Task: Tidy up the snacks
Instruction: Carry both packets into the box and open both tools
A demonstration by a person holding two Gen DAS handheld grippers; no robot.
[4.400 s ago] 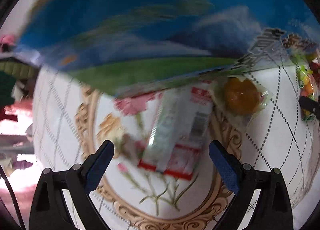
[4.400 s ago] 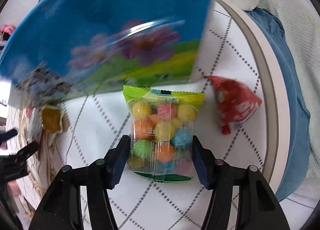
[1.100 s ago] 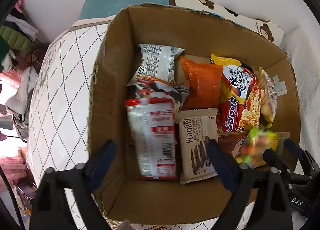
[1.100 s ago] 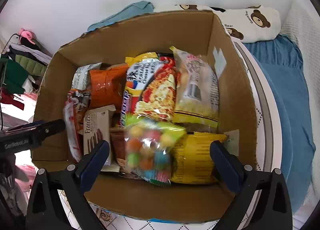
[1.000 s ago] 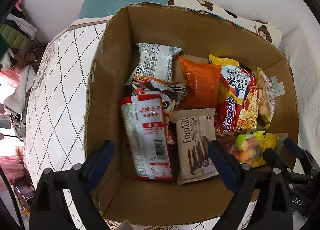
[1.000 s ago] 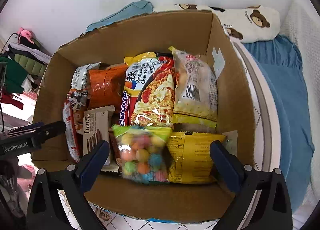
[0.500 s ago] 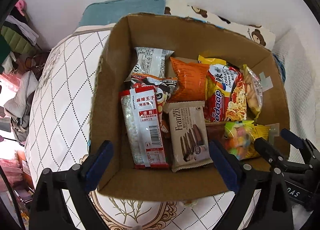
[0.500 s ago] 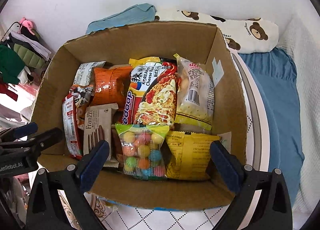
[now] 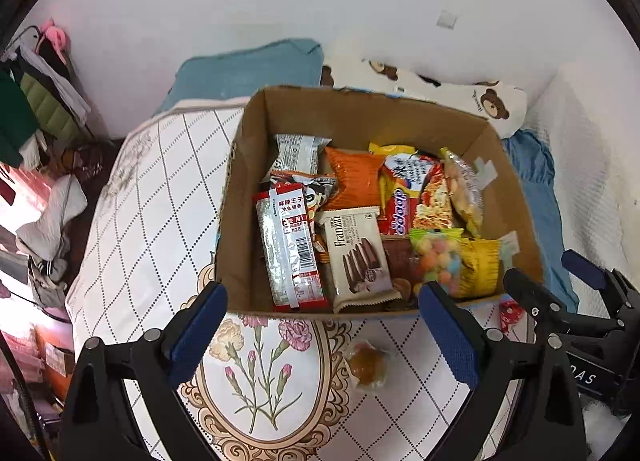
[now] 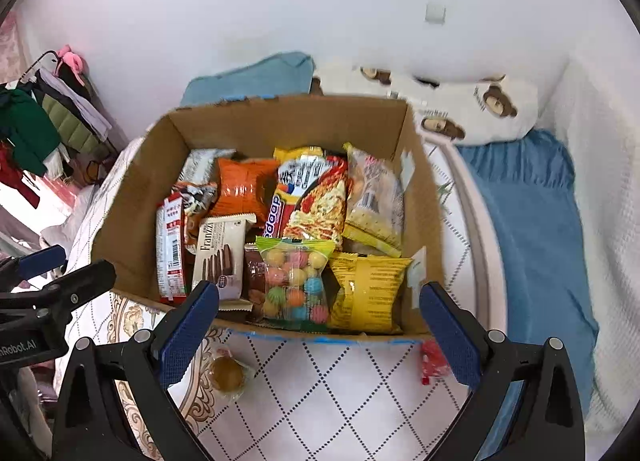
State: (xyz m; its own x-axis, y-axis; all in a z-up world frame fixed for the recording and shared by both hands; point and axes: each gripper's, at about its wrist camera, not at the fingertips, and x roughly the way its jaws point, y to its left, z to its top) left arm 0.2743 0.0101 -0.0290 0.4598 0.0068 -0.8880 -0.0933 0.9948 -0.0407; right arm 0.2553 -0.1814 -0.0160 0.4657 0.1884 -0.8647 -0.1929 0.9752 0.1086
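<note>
Cardboard box, open-topped, is set on a quilted mattress and is packed with snacks: a red-and-silver packet along the left wall, a wafer packet beside it, an orange bag, a noodle packet, a candy-ball bag at the near wall and a yellow bag to its right. Two items are left outside the box, both on the mattress just in front of its near wall: a wrapped amber sweet towards the left, and a small red packet at the near right corner, partly hidden behind a finger of the right gripper. Left gripper is held above the mattress with its jaws spread wide and nothing between them; the sweet lies just right of its centre line, below and slightly ahead of the fingertips, and no long axis can be read from its roundish shape. Right gripper is likewise spread and empty, hovering over the near wall of the box, with the red packet close by the inner face of its right finger and the sweet beside its left finger. The sweet is judged to fall to the left gripper and the red packet to the right; each would be reached by a short descent towards the mattress, with a small sideways correction.
</note>
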